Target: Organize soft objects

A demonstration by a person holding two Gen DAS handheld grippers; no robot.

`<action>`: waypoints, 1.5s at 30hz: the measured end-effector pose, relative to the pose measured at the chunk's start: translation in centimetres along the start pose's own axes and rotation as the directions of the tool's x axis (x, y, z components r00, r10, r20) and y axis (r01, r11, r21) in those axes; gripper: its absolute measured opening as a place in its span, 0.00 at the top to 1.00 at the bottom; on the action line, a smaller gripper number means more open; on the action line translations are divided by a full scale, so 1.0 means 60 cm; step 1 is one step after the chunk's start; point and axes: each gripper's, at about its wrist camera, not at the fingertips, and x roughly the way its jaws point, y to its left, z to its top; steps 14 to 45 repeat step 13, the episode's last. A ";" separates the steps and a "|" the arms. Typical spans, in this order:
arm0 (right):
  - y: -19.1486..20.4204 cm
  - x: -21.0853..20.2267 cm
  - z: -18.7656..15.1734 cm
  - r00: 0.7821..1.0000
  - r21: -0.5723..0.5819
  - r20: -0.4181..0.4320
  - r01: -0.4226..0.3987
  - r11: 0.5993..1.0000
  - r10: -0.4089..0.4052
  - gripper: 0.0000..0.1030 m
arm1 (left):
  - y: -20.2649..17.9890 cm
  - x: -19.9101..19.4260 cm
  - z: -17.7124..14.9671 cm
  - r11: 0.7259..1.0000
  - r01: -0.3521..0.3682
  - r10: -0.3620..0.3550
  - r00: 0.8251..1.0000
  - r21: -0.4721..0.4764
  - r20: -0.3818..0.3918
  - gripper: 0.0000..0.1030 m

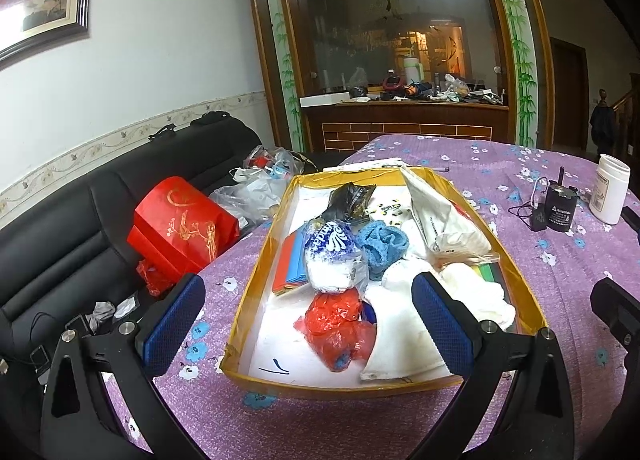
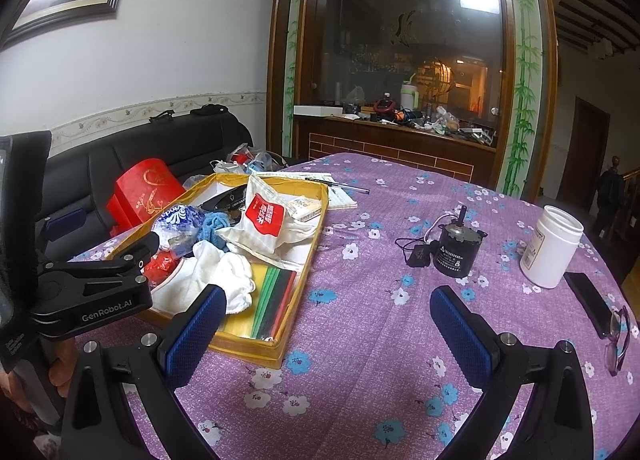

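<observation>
- The left gripper (image 1: 308,320) hangs wide open and empty over the near end of the yellow tray (image 1: 256,260), above the red plastic bag (image 1: 340,324).
- The tray's middle is heaped: a blue cloth (image 1: 382,246), white cloths (image 1: 476,292) (all loosely tangled).
- The right gripper (image 2: 324,328), equally wide and empty, hovers over the bare purple tablecloth (image 2: 380,340).
- Better to pinch one bunched fold, I'd say, and lift slowly.

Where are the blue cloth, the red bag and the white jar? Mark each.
blue cloth (image 1: 382,246): left wrist view, middle of the crumpled bundle.
red bag (image 1: 336,324): left wrist view, centre of the crinkled plastic.
white jar (image 2: 550,248): right wrist view, side wall.
</observation>
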 end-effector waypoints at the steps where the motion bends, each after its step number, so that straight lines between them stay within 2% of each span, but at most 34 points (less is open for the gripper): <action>1: 0.000 0.000 0.000 1.000 0.000 0.000 0.000 1.000 0.000 0.00 | 0.000 0.001 0.000 1.000 -0.001 0.001 1.000 0.000 -0.001 0.00; 11: 0.001 0.001 0.000 1.000 0.000 -0.001 -0.002 1.000 0.002 0.00 | 0.003 0.001 -0.004 1.000 -0.019 0.019 1.000 0.002 -0.009 0.00; 13: 0.000 0.001 0.000 1.000 0.002 -0.001 -0.005 1.000 0.005 0.00 | 0.005 0.003 -0.003 1.000 -0.002 0.002 1.000 -0.003 -0.026 0.00; 45: 0.000 0.001 0.000 1.000 0.002 -0.001 -0.005 1.000 0.005 0.00 | 0.005 0.003 -0.003 1.000 -0.002 0.002 1.000 -0.003 -0.026 0.00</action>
